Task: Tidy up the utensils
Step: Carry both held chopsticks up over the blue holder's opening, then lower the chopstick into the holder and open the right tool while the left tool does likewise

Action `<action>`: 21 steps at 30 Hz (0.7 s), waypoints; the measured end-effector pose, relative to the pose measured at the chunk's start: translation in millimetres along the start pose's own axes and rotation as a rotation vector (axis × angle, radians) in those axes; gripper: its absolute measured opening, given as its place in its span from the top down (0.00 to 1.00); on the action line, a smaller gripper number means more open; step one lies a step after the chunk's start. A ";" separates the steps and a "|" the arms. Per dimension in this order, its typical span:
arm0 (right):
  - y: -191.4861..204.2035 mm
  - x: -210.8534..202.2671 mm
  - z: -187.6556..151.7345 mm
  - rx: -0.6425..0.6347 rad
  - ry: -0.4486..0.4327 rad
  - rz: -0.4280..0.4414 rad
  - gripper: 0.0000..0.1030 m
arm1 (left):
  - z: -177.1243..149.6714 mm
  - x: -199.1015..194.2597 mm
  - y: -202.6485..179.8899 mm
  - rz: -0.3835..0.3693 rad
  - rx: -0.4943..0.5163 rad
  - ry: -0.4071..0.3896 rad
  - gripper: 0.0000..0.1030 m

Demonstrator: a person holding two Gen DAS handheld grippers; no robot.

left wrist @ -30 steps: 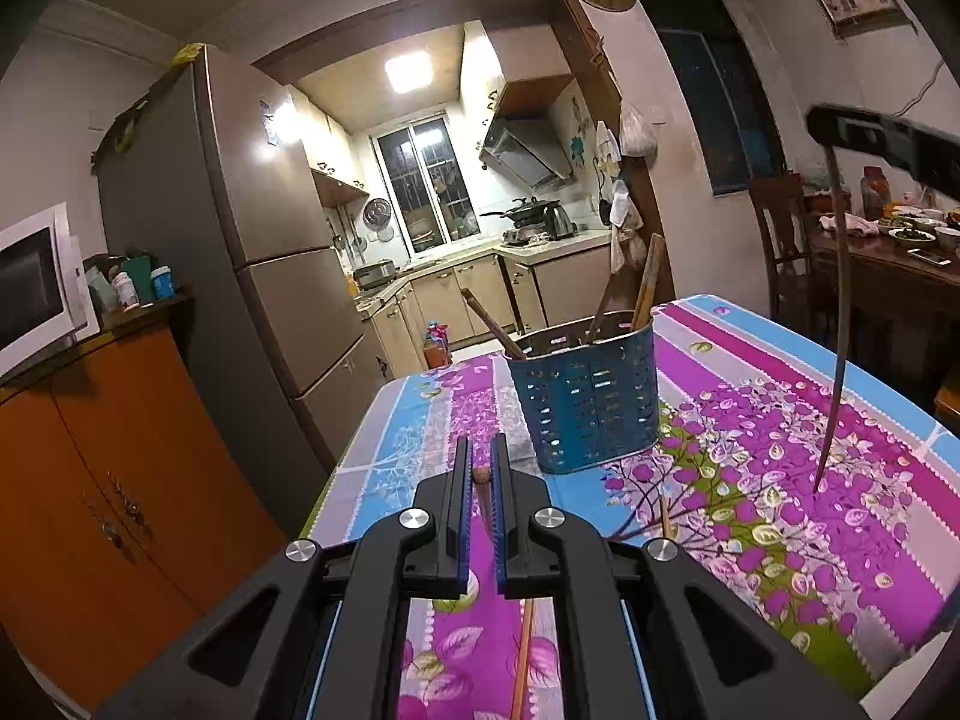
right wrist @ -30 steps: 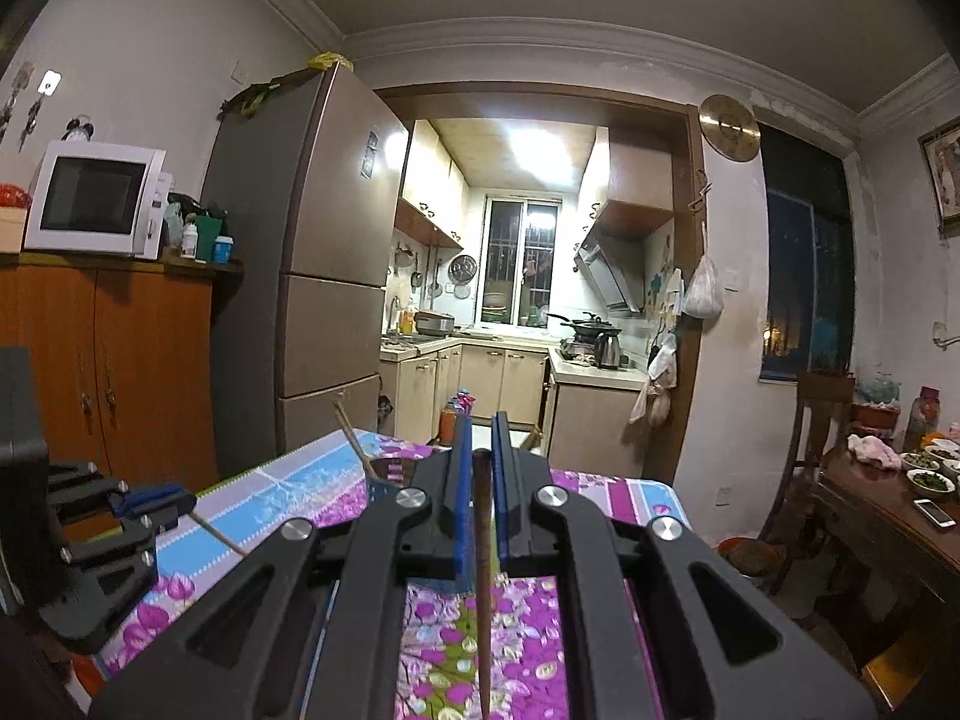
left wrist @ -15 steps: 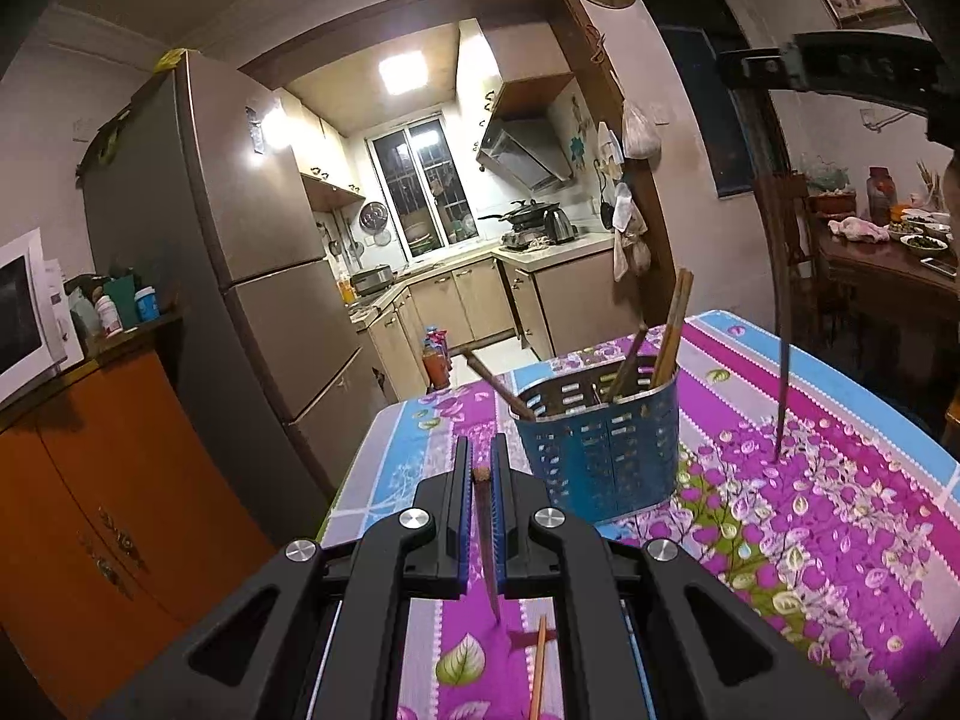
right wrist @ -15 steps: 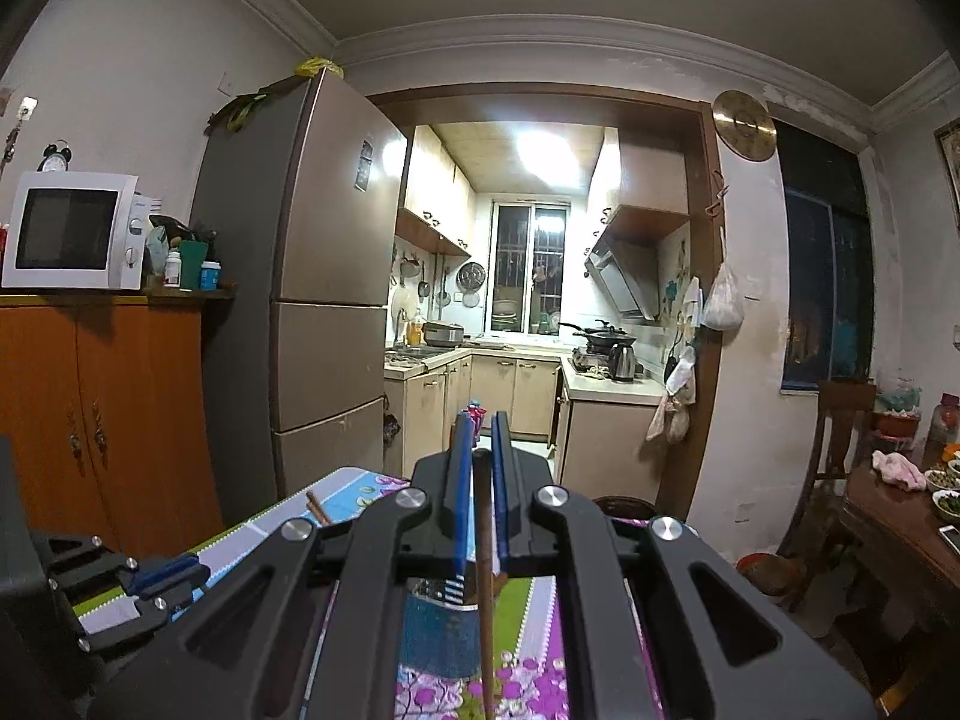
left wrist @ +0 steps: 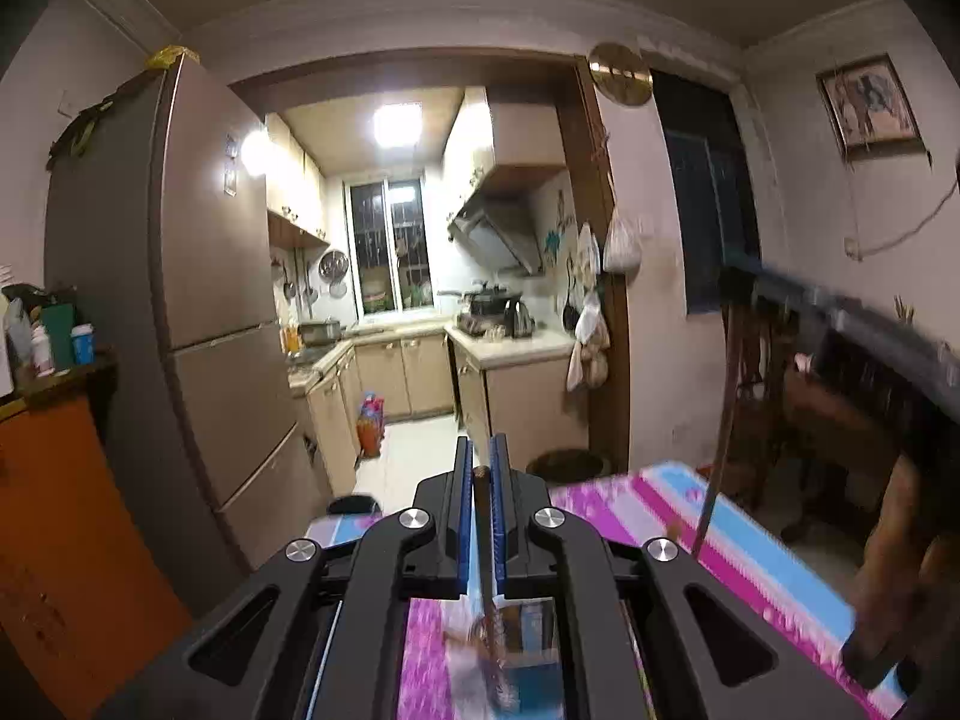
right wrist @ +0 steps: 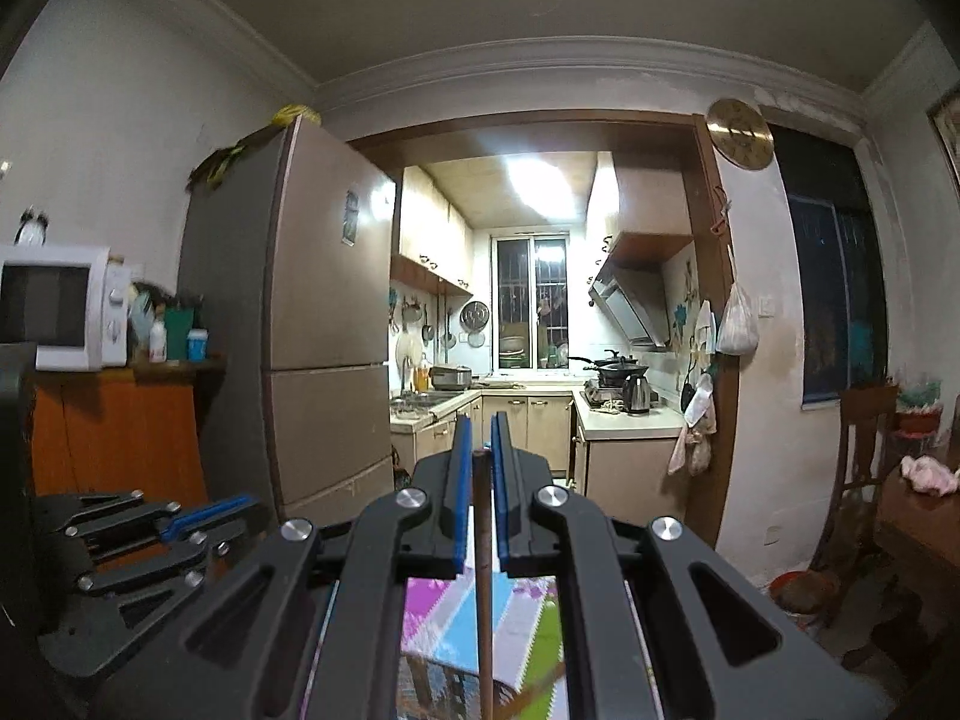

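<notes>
Left tongs [left wrist: 478, 471] clenched on chopstick [left wrist: 485, 546]; right tongs [right wrist: 478, 420] clenched on second chopstick [right wrist: 485, 588], both above bench [left wrist: 750, 546].

Home dining room beside a kitchen (fridge [right wrist: 312, 324], microwave [right wrist: 57, 306], stove pans [right wrist: 612, 363])

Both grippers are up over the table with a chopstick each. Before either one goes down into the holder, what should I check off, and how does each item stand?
1. Left gripper shut on its chopstick: ok.
2. Right gripper shut on its chopstick: ok.
3. Both chopsticks hang tip down: ok.
4. Blue utensil holder under the left tip: cannot tell, blurred.
5. Right tip over the holder's opening: cannot tell; only tablecloth shows clearly.
6. Grippers apart from each other: ok.
</notes>
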State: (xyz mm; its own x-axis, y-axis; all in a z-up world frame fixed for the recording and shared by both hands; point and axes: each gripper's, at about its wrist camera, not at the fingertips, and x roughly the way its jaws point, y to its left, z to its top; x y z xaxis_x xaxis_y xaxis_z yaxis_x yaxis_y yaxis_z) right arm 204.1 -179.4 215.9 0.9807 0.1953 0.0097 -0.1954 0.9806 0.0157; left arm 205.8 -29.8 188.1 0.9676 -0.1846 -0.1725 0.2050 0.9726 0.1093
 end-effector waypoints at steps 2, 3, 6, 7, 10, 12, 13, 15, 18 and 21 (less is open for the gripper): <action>-3.5 15.8 -1.0 0.019 0.004 0.001 0.95 | 14.1 15.8 -0.8 -0.016 -0.010 -0.032 0.93; -4.6 22.5 -2.4 0.024 0.007 0.000 0.95 | 17.3 23.5 -1.1 -0.016 -0.012 -0.039 0.93; -10.0 43.2 -13.0 0.046 0.017 -0.005 0.95 | 17.9 46.0 -1.8 -0.050 -0.040 -0.039 0.93; -13.0 51.2 -18.8 0.059 0.029 -0.001 0.95 | 14.3 55.9 -1.3 -0.055 -0.049 -0.043 0.93; -18.6 67.8 -37.9 0.101 0.060 0.004 0.95 | 2.2 79.5 -2.1 -0.058 -0.051 -0.013 0.93; -20.6 78.1 -54.3 0.116 0.089 0.007 0.95 | -8.1 88.8 -3.8 -0.054 -0.032 -0.029 0.93; -21.2 81.8 -61.2 0.117 0.098 0.005 0.95 | -9.9 91.3 -4.0 -0.055 -0.029 -0.041 0.93; -21.3 88.6 -68.7 0.116 0.118 0.004 0.95 | -5.4 93.8 -1.0 -0.046 -0.031 -0.057 0.93; -24.7 91.5 -72.2 0.124 0.126 0.008 0.95 | 18.7 84.6 5.4 -0.061 -0.046 -0.111 0.93; -29.7 93.9 -71.8 0.154 0.129 0.023 0.95 | 31.3 79.2 12.1 -0.085 -0.068 -0.142 0.93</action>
State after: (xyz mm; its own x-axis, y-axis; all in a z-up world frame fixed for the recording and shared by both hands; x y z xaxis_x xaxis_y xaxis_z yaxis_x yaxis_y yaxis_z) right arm 302.4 -189.0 144.5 0.9669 0.2275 -0.1160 -0.2063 0.9636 0.1702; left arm 289.5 -37.1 206.4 0.9594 -0.2796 -0.0377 0.2808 0.9592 0.0326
